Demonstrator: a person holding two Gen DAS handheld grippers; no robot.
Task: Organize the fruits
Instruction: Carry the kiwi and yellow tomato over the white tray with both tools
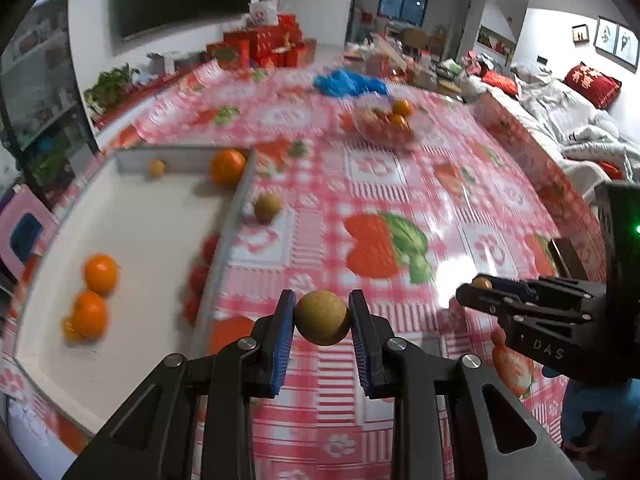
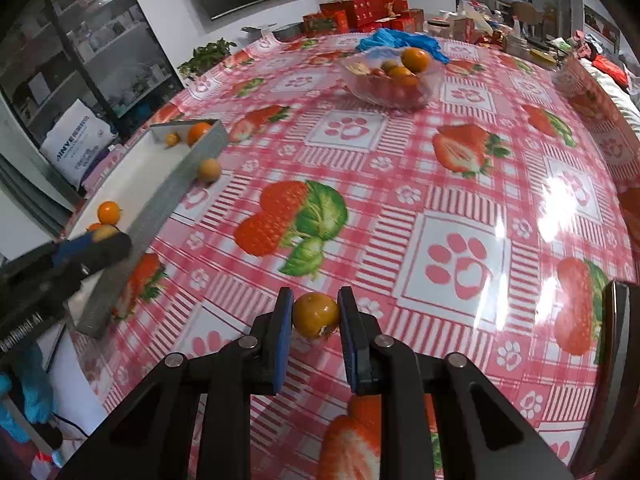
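Note:
My left gripper (image 1: 322,322) is shut on a tan round longan (image 1: 322,317), held above the tablecloth just right of the white tray (image 1: 132,240). My right gripper (image 2: 315,316) is shut on a small orange kumquat (image 2: 316,315) above the table; it also shows in the left wrist view (image 1: 482,286). The tray holds several oranges (image 1: 100,273) and a small kumquat (image 1: 157,168). A second longan (image 1: 267,207) lies on the cloth against the tray's outer wall. A clear bowl (image 2: 394,76) at the far side holds more fruit.
The table wears a pink strawberry-and-paw cloth (image 2: 400,200). A blue crumpled bag (image 2: 396,40) lies behind the bowl. Red boxes (image 2: 360,12) are stacked at the far edge. A bed (image 1: 560,120) stands to the right.

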